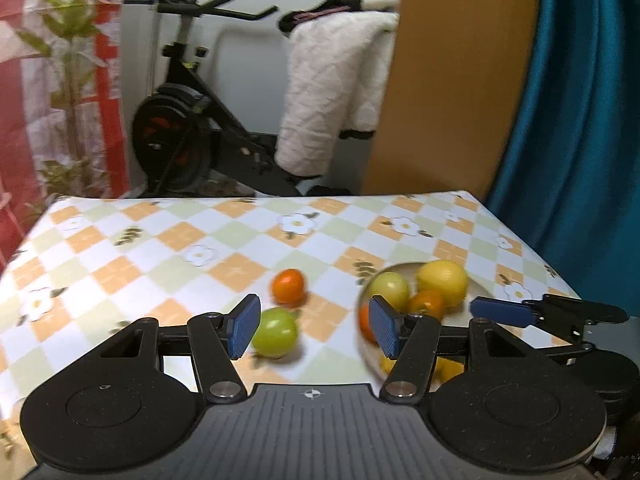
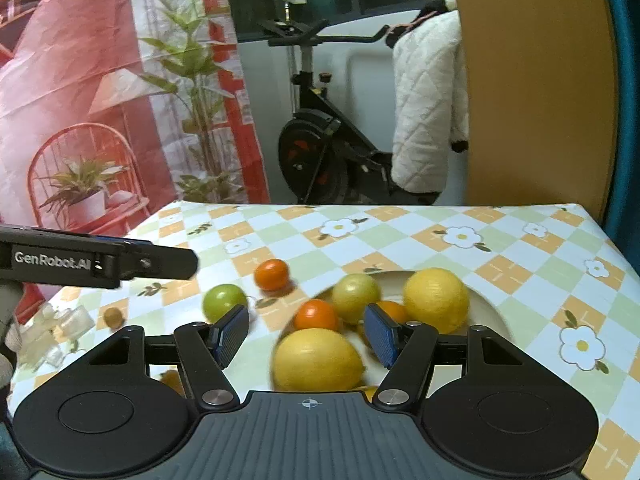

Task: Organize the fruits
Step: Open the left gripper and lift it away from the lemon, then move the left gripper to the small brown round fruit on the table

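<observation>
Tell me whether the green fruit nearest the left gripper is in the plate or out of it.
Out. The green fruit lies on the tablecloth, left of the plate, beside a loose orange fruit.

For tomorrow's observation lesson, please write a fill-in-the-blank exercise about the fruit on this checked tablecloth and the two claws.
1. The white round plate holds two large ____ lemons.
2. The small green round fruit lies ____ the plate, on the checked tablecloth.
3. The small orange round fruit beside it is also ____ the plate.
4. Both the left claw and right claw hold ____.

Missing words: yellow; off; off; nothing
</observation>
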Available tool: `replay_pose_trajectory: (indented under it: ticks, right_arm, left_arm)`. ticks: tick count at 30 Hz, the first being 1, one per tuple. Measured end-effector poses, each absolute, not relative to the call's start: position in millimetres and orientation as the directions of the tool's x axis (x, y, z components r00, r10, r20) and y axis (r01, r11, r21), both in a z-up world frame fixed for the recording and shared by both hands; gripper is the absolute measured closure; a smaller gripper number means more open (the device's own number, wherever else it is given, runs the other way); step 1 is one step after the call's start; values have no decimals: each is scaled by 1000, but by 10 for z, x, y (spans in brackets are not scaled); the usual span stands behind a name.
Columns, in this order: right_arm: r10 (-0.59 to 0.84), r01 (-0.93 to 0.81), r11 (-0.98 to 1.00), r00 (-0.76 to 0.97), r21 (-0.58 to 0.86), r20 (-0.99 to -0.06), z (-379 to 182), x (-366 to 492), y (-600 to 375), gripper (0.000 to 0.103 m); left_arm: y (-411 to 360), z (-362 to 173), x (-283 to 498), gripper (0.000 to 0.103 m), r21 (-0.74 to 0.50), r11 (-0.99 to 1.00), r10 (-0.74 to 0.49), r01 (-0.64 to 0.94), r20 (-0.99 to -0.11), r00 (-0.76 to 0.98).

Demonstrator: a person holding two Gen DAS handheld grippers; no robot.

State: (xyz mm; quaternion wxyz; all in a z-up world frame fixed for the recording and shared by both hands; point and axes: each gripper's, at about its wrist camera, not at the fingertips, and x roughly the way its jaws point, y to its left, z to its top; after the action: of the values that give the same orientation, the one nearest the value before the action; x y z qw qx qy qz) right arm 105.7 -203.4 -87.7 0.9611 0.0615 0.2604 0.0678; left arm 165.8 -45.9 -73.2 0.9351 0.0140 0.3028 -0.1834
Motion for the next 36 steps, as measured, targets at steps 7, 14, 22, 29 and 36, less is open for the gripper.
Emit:
replay_pose_trajectory:
  ticks: [7, 14, 22, 29, 36]
  right_arm:
    - [196, -146, 980, 847, 137, -494, -839, 1054, -1744, 43]
    - [234, -197, 972, 820, 126, -523, -925, 1097, -1535, 45]
    - [277, -258, 959, 779, 116, -562, -1081, 1122, -1337, 51]
    - [337, -341, 934, 731, 109, -593, -1228, 1155, -1110, 58]
    - [347, -363, 926, 714, 102, -607, -1369, 1232, -976, 66]
  left_arm:
    - [-19, -659, 1556, 41, -75, 951, -290, 301, -562, 775]
    - [198, -767, 1570, 41, -103, 956, -282, 274, -579, 765]
    - [238, -932, 1491, 41, -121, 950, -301, 287, -590, 749]
    - [457, -1021, 1424, 41, -129, 962, -270, 242, -597, 755]
    - [608, -1092, 1385, 41, -124, 972, -232, 198, -601, 764]
